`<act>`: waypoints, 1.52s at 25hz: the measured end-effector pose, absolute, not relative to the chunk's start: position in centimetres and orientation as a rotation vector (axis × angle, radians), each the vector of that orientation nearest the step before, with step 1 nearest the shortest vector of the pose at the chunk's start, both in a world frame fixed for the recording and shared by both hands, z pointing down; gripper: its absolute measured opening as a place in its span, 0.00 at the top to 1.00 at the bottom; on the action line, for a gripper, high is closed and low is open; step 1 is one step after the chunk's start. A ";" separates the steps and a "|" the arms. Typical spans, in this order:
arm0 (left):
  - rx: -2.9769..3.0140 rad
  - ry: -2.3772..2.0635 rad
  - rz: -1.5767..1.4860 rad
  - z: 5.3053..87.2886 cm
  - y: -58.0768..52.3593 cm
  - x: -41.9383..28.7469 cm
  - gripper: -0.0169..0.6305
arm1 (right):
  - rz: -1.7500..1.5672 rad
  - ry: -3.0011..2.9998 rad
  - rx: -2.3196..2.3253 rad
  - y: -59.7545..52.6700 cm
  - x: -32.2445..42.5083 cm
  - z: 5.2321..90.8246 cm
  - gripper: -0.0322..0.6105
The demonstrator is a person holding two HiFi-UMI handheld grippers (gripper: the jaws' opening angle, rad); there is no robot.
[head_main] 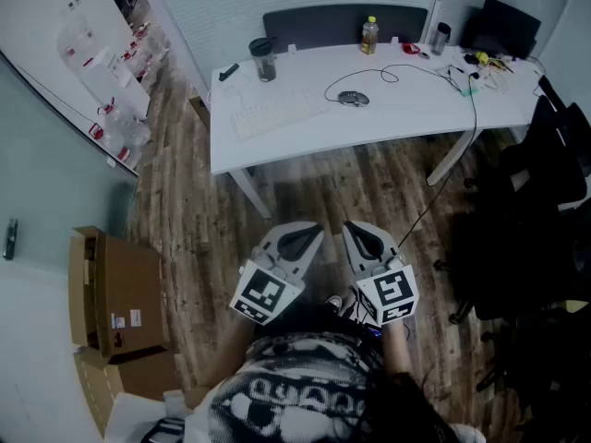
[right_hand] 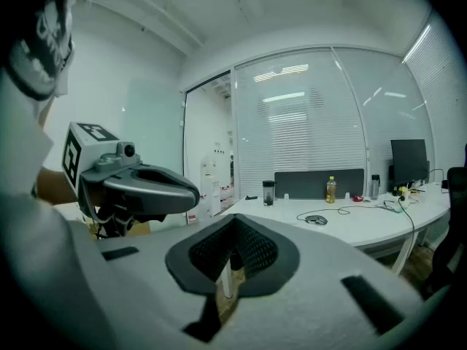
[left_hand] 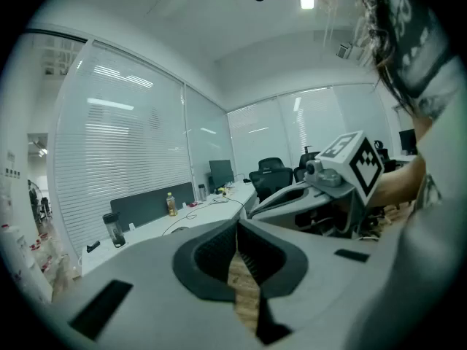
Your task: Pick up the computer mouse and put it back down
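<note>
A dark corded computer mouse (head_main: 353, 99) lies on the white desk (head_main: 305, 132) at the far side of the room, its cable looping back toward the desk's right. In the right gripper view the mouse (right_hand: 317, 219) shows small on the desk ahead. My left gripper (head_main: 303, 233) and right gripper (head_main: 355, 232) hang side by side over the wooden floor, well short of the desk and close to my body. Both have their jaws shut with nothing between them. The left gripper (left_hand: 238, 228) points toward the desk too; the right gripper (right_hand: 235, 226) does the same.
On the desk: a white keyboard (head_main: 278, 112), a dark tumbler (head_main: 263, 60), a yellow bottle (head_main: 369, 35), a monitor (head_main: 503, 26) and loose cables at the right. Black office chairs (head_main: 545, 173) stand right. Cardboard boxes (head_main: 115, 293) sit on the floor left.
</note>
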State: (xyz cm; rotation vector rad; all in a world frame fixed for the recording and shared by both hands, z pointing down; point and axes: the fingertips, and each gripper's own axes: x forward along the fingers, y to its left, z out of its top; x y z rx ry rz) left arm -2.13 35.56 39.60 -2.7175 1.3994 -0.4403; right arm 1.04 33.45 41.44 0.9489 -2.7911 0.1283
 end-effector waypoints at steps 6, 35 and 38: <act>-2.717 1.406 -0.455 40.2 35.7 -1.0 0.97 | 0.124 -2.823 0.932 33.2 1.8 41.5 0.95; -2.847 1.216 -0.529 43.4 21.7 -1.5 0.97 | 0.313 -2.708 1.123 17.8 2.9 45.1 0.95; -2.845 1.194 -0.543 43.4 18.0 -3.6 0.97 | 0.315 -2.692 1.118 14.4 0.9 45.0 0.95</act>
